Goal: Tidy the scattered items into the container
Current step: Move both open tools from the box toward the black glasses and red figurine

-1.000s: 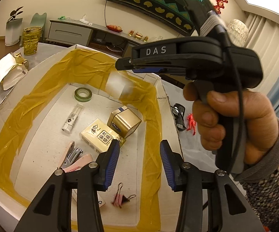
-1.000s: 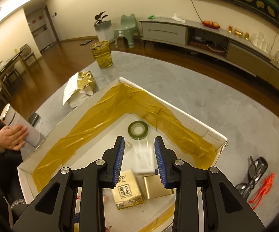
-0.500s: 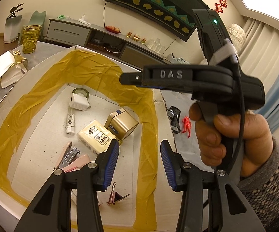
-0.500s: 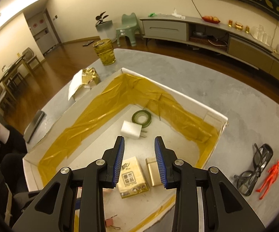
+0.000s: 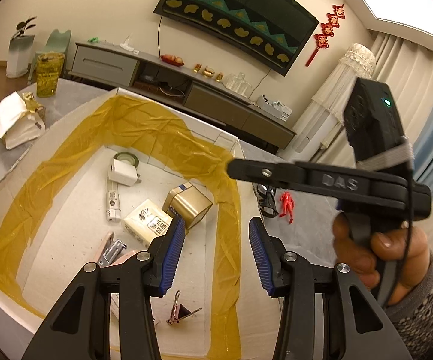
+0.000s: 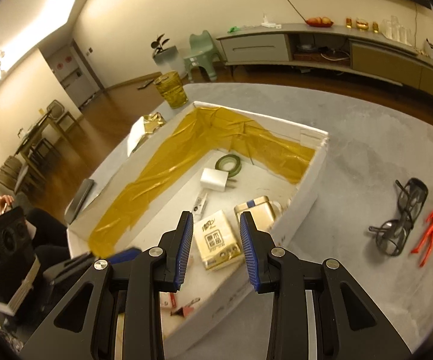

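My right claw (image 6: 216, 247) hangs released and empty over the box (image 6: 306, 186). The glasses (image 6: 402, 219) lie on the table at right of frame, long axis near-vertical; left claw (image 5: 215, 250) also released.

Both jaws are held parted and empty: the left gripper (image 5: 215, 255) and the right gripper (image 6: 216, 250), gripped apparently by a hand (image 5: 381, 255).

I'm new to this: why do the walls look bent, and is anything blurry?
Both views use fisheye lenses, so edges curve. Left wrist view: sharp overall. Right wrist view: the gold tin and box rim smear slightly; the ceiling light glares at upper left.
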{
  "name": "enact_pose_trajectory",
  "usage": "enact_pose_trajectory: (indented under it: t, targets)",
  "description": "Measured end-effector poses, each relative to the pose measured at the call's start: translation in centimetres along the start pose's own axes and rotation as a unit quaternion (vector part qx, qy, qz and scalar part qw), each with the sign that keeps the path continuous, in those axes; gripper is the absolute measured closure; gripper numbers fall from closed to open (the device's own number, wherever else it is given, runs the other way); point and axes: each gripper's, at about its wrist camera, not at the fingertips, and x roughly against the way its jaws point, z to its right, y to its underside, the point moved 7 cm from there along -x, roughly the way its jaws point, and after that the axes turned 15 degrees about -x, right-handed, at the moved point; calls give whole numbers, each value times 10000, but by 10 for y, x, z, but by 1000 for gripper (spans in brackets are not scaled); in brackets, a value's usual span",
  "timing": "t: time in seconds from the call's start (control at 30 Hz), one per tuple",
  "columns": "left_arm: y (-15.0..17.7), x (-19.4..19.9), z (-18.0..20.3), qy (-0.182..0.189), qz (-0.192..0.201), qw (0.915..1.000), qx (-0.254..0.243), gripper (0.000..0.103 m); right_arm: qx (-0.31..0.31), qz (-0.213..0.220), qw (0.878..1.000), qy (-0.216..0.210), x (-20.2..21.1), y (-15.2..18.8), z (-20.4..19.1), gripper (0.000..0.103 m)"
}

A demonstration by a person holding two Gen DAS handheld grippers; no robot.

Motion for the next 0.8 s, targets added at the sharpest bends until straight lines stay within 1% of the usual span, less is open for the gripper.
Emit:
enact_pose_trajectory:
  t: [0.23, 0.47, 0.63, 0.8]
  targets:
    - [0, 7, 8, -178, 20, 9998, -106, 57, 32, 172, 9995, -272, 43, 19, 4, 68]
    - [-2, 17, 33, -184, 32, 9994, -301, 57, 121, 337, 9978, -551, 74, 46, 11, 68]
    - [-6, 29, 51, -268, -5, 9985, -475, 57, -231, 452, 9945, -912, 83, 64, 28, 68]
    - [-8, 35, 70, -400, -85, 9970, -659, 57, -509, 456, 9919, -1066, 92, 71, 44, 66]
